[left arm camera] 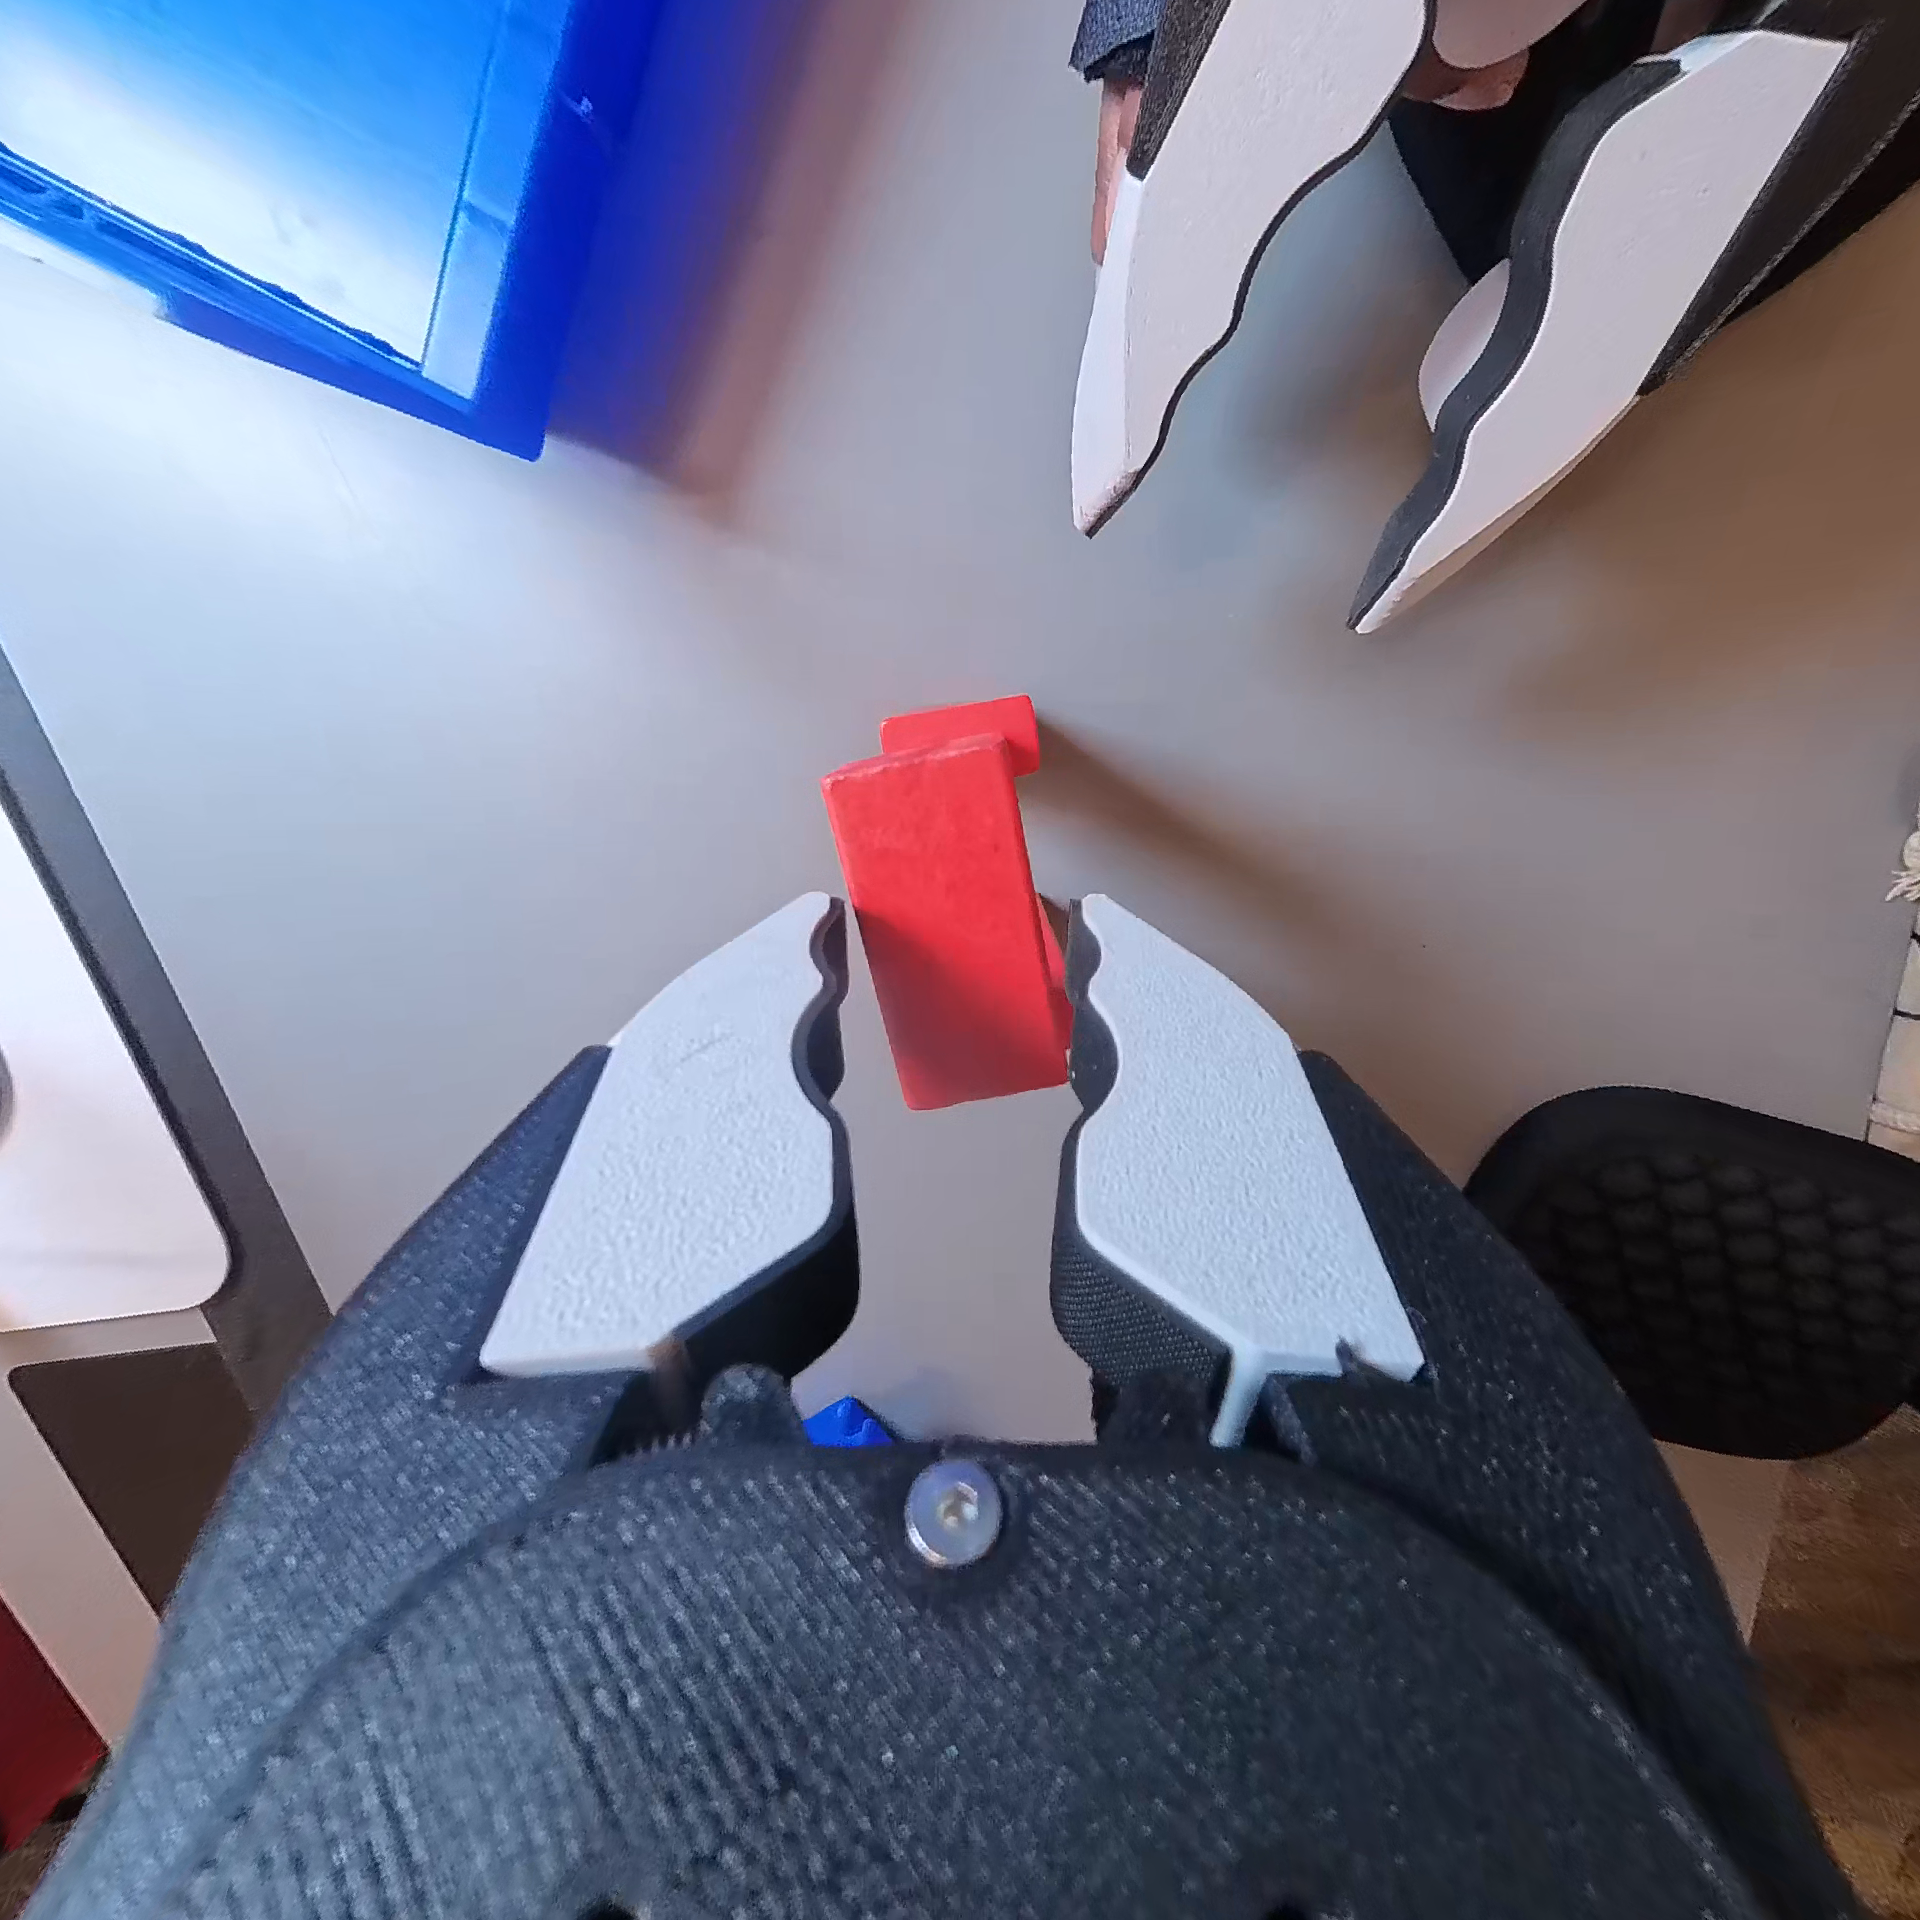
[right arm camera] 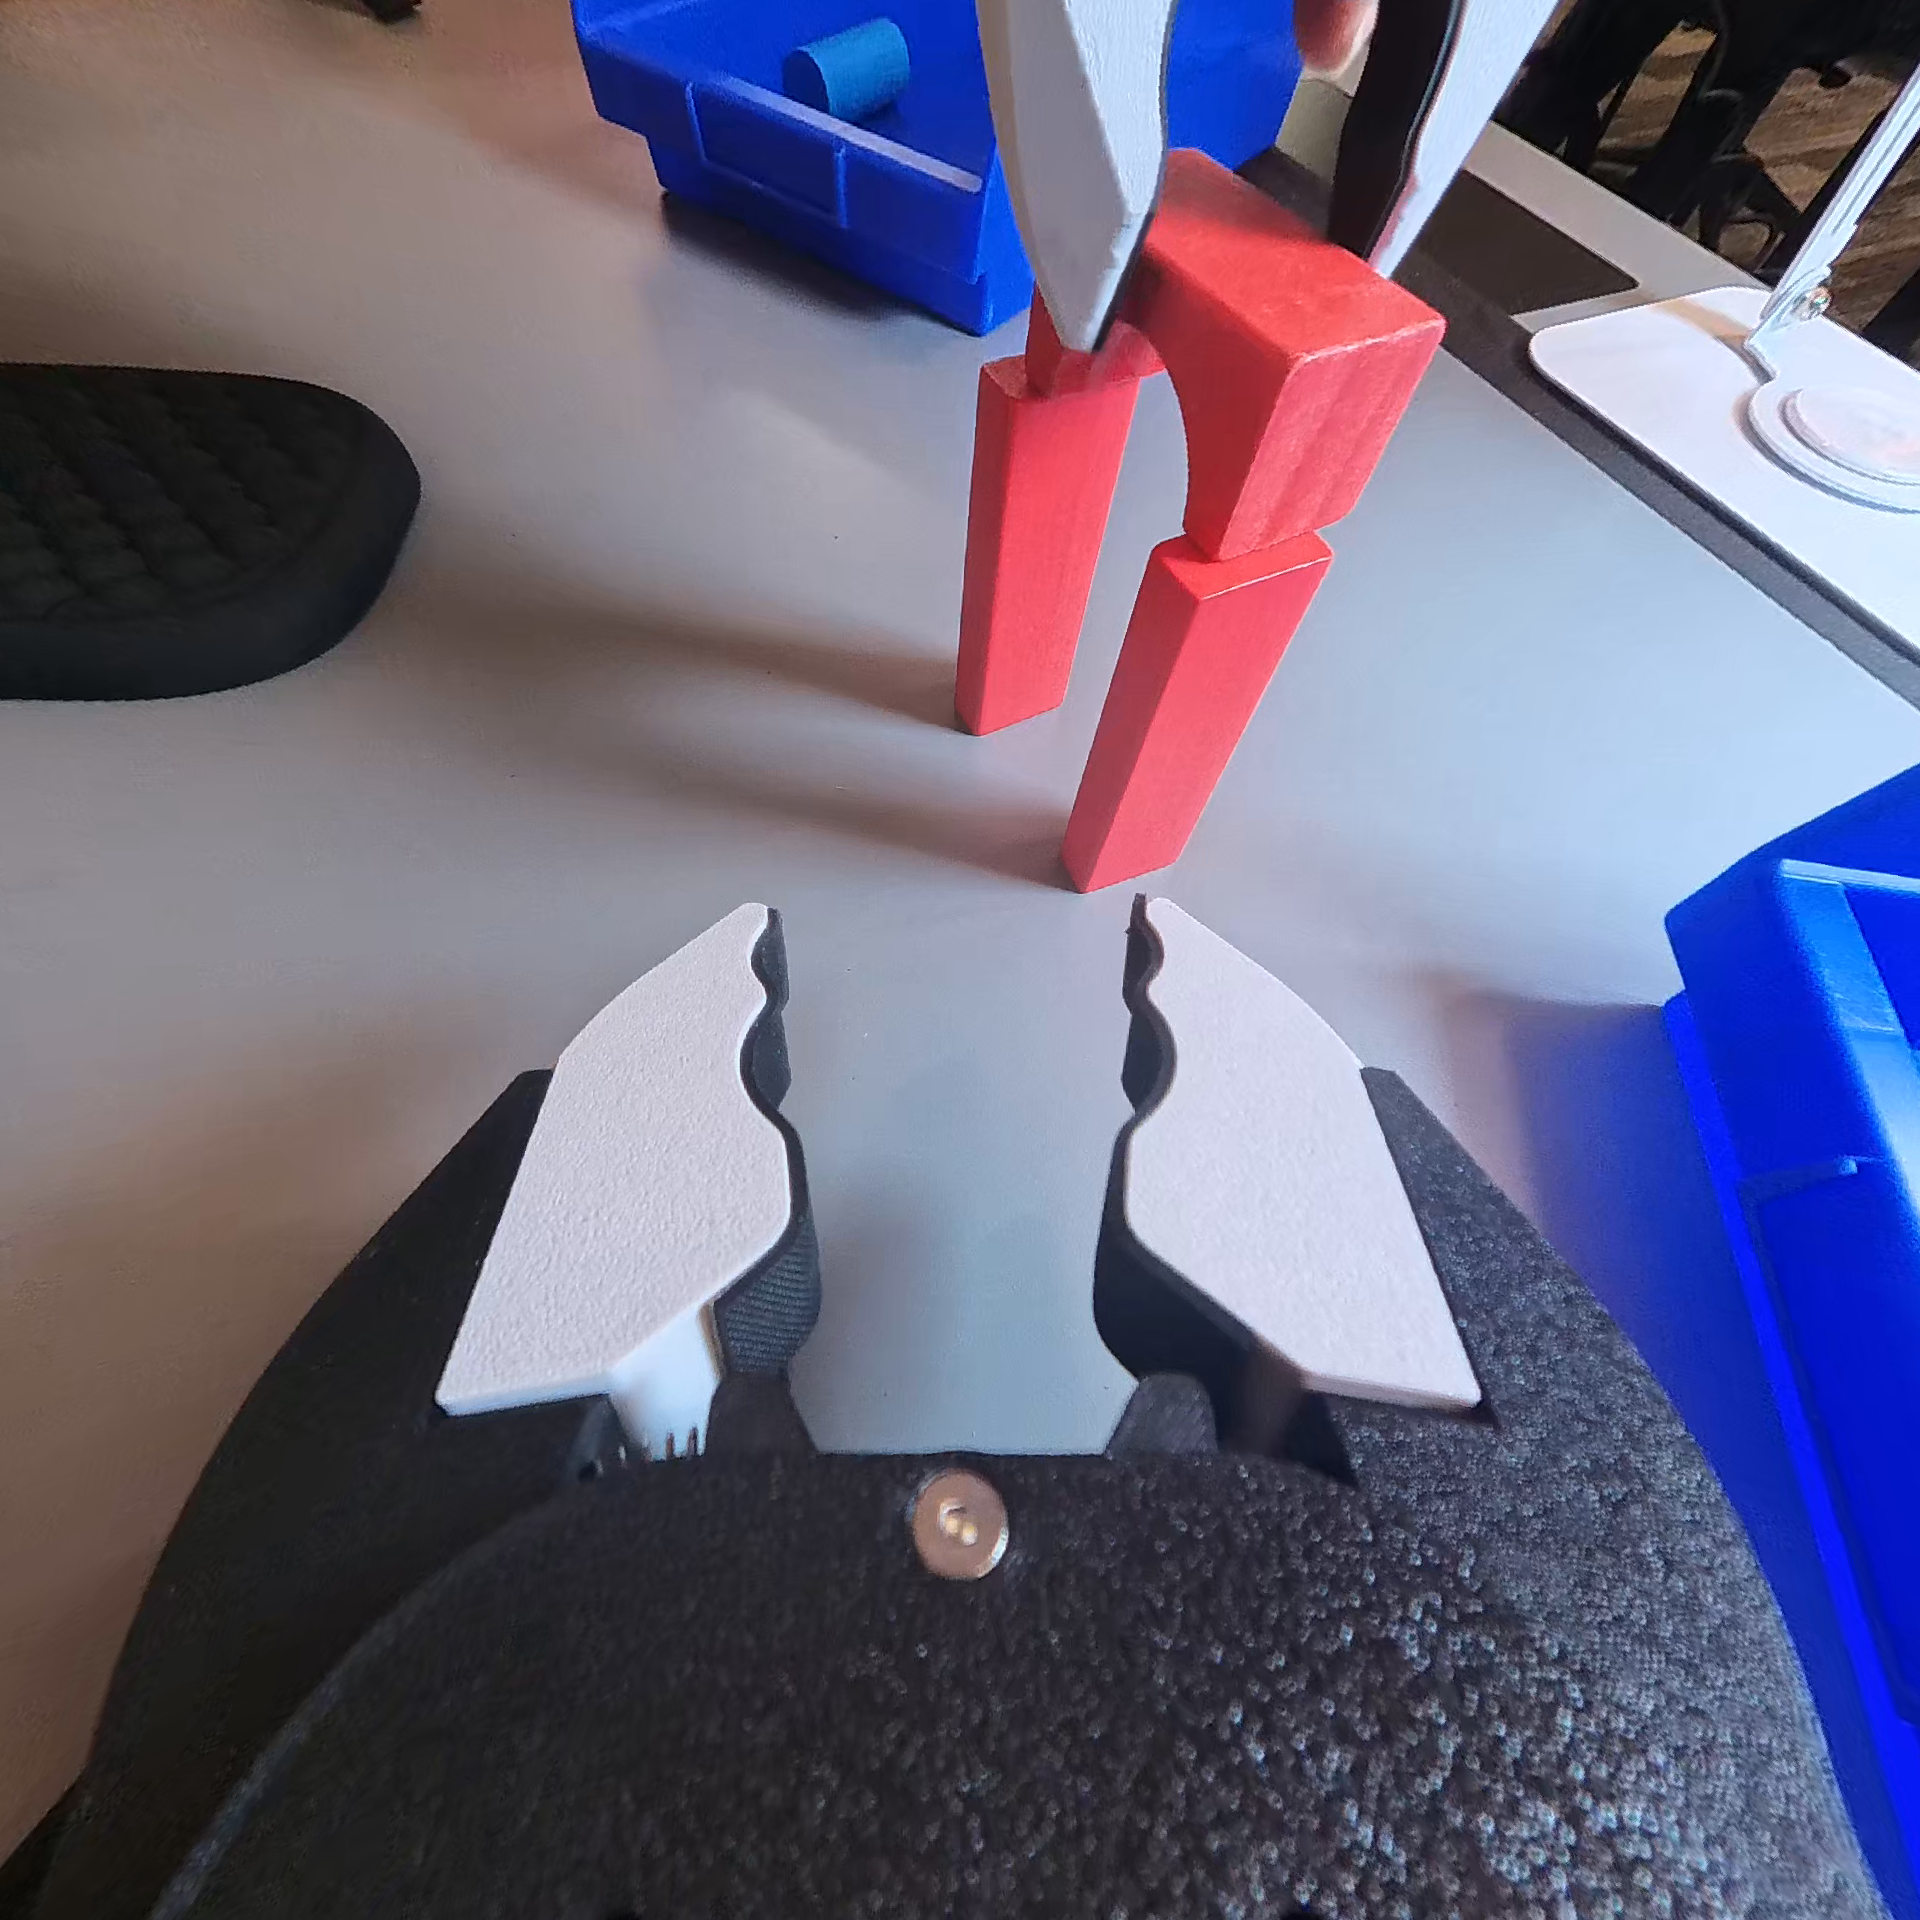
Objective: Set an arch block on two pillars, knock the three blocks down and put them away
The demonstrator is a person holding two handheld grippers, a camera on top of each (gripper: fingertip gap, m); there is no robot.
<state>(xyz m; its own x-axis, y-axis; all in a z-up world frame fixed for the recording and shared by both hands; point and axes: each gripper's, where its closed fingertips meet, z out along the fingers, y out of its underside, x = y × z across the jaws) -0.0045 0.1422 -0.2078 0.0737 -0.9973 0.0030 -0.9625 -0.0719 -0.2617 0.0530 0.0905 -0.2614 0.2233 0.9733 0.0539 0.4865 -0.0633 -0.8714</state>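
Note:
Two red pillars stand upright on the grey table point(right arm camera: 468, 883), the far pillar point(right arm camera: 1039, 540) and the near pillar point(right arm camera: 1174, 727). A red arch block point(right arm camera: 1309, 395) rests across their tops. My left gripper point(right arm camera: 1236, 296) comes down from above, shut on the arch across its width. In the left wrist view the arch point(left arm camera: 945, 935) sits between my left gripper's point(left arm camera: 956, 909) fingers, and one pillar top point(left arm camera: 977, 722) shows beyond it. My right gripper point(right arm camera: 956, 914) is open and empty, low over the table just in front of the near pillar. It also shows in the left wrist view point(left arm camera: 1226, 571).
A blue bin point(right arm camera: 831, 197) holding a blue cylinder point(right arm camera: 847, 68) stands behind the pillars and also shows in the left wrist view point(left arm camera: 312, 229). Another blue bin point(right arm camera: 1818, 1195) is at the right. A black mesh chair seat point(right arm camera: 156, 530) lies left. A white stand base point(right arm camera: 1714, 405) is at the back right. My hands' fingertips stand some 10 cm from each other.

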